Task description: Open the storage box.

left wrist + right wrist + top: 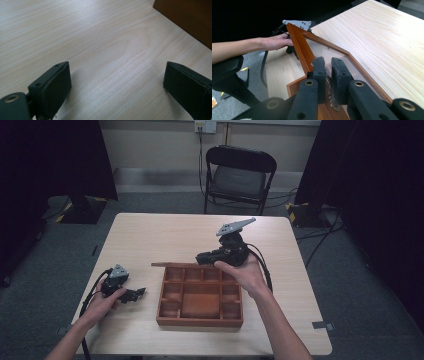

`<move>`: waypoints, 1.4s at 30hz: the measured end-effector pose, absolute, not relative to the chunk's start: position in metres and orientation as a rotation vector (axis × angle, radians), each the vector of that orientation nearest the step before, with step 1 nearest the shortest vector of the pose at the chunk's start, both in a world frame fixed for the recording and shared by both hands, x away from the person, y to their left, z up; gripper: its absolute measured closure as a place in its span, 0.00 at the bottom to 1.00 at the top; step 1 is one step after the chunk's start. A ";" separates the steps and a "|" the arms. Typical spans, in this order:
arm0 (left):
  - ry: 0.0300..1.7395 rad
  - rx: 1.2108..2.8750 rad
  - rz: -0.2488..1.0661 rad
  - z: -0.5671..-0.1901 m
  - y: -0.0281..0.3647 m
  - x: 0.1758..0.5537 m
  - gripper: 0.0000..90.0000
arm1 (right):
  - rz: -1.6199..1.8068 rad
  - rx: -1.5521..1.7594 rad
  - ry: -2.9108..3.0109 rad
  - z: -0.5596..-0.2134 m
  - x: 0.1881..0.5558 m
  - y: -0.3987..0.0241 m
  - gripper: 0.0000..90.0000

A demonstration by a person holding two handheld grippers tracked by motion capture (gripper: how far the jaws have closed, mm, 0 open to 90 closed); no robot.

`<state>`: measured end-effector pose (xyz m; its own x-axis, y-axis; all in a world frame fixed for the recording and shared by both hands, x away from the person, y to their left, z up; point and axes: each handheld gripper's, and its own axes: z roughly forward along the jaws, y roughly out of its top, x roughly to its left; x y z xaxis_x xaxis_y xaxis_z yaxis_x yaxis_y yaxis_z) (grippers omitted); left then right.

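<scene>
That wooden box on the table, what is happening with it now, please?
A person works at a table with a gripper in each hand. The right gripper is shut on the glazed lid of a wooden compartment box and holds it raised at the box's far edge, so the compartments lie uncovered. I cannot make out anything in them. The left gripper rests low over the table to the left of the box, jaws open, with nothing between them.

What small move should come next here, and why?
Probably ease the lid up and clear of the tray. The right tool is shut on its frame, the lid stands tilted over the tray's far edge, and the left tool sits open, apart.
</scene>
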<state>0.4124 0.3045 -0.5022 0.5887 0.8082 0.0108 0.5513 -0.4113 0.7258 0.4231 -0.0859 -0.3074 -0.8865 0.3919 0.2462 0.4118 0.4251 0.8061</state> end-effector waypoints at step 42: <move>1.074 2.123 0.475 -0.502 0.305 0.412 0.08 | -1.519 -0.765 -2.601 -0.305 0.430 -0.087 0.92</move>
